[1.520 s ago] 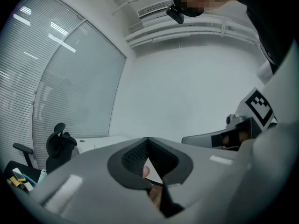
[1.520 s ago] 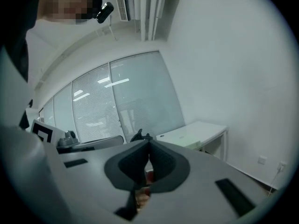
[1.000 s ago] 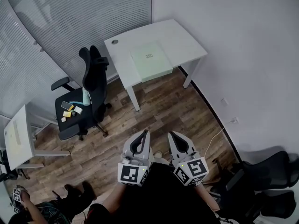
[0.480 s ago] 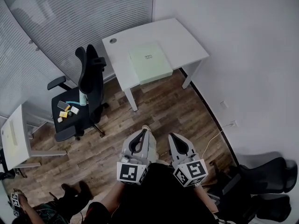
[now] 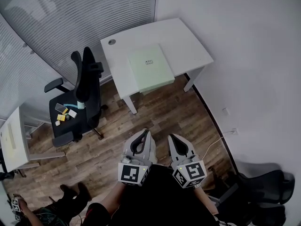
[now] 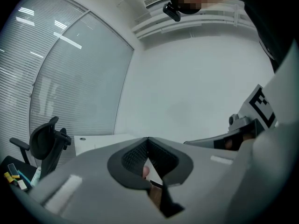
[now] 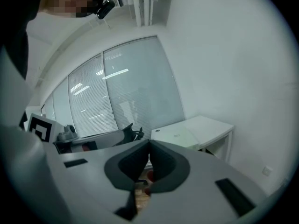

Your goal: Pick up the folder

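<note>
- Grey jaws of the left gripper (image 5: pixel 145 133) meet at their tips with nothing between them. It is held well short of the desk (image 5: pixel 186 36), over the wood floor (image 5: pixel 160 109).
- The right gripper (image 5: pixel 173 137) is likewise closed on nothing (tips touching). It sits just beside the left one and equally far from the desk.
- Both grippers point toward the desk.
- The folder (image 5: pixel 150 68), pale green, lies flat on the desk at its near edge, about mid-width, with a small label on its cover.
- A round hole (image 5: pixel 112 42) marks the desk's far left corner.
- A black chair (image 5: pixel 83 81) stands left of the desk, with small items (image 5: pixel 63 116) on its seat.
- A cable (image 5: pixel 214 145) runs along the floor right of the desk, from a wall socket (image 5: pixel 233 131).
</note>
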The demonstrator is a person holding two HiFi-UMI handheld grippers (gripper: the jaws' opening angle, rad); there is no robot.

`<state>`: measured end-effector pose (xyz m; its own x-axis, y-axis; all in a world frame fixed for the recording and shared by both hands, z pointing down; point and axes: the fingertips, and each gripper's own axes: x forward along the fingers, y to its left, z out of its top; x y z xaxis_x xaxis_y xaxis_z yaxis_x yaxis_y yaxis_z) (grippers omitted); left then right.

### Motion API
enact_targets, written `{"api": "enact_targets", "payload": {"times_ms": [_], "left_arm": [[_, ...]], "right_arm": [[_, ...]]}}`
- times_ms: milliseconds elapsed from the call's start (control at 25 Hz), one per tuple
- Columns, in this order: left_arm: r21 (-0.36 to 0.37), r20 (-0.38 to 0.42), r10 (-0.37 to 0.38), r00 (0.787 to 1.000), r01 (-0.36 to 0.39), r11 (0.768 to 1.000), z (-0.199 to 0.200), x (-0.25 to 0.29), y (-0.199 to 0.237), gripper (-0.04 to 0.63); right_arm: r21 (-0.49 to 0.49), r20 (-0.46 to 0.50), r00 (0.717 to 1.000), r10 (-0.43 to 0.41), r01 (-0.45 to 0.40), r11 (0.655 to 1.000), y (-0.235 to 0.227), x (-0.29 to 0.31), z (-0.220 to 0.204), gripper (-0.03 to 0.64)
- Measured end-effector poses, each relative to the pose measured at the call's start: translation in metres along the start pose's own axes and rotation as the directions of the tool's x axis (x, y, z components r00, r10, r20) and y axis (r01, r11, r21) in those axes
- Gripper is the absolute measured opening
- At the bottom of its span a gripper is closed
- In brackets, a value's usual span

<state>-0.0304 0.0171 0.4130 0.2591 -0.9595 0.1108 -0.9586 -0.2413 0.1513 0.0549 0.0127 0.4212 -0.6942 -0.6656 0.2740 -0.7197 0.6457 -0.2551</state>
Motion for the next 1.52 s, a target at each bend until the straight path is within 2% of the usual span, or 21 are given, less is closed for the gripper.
{"api": "enact_targets", "payload": {"times_ms": [280,640,800,920,1080,1240,1360,1520], "left_arm": [[-0.015,0.025,-0.007,1.0,0.008,1.0,0.014,0.061,0.021,0.005],[-0.046,0.004,-0.059,0.998,0.06,0.997,0.03,0.133,0.039,0.005],[0.01,0.055,-0.061,0.997,0.061,0.998,0.041,0.156,0.053,0.005],[0.016,0.075,-0.055,0.996,0.054,0.998,0.048,0.164,0.06,0.005],[0.019,0.072,-0.038,0.997,0.037,0.999,0.048,0.168,0.067,0.005],[0.013,0.054,0.01,0.999,-0.011,1.0,0.05,0.173,0.076,0.005],[-0.021,0.039,0.051,0.998,-0.051,0.998,0.052,0.177,0.081,0.005],[0.01,0.069,0.128,0.989,-0.129,0.992,0.061,0.181,0.088,0.005]], "right_arm": [[-0.032,-0.038,0.999,0.001,-0.002,1.0,-0.035,0.048,0.023,0.0],[-0.033,-0.047,0.999,-0.028,0.026,0.999,-0.077,0.099,0.05,0.0],[-0.043,-0.021,0.999,-0.047,0.046,0.998,-0.095,0.119,0.064,0.0],[-0.048,-0.011,0.999,-0.047,0.046,0.998,-0.1,0.13,0.071,0.001],[-0.041,-0.025,1.0,-0.017,0.016,0.999,-0.101,0.143,0.07,0.0],[-0.003,-0.086,0.995,0.049,-0.05,0.999,-0.105,0.162,0.062,0.002],[0.047,-0.134,0.984,0.116,-0.11,0.993,-0.11,0.18,0.055,0.002],[0.038,-0.184,0.965,0.189,-0.185,0.982,-0.118,0.194,0.056,0.002]]}}
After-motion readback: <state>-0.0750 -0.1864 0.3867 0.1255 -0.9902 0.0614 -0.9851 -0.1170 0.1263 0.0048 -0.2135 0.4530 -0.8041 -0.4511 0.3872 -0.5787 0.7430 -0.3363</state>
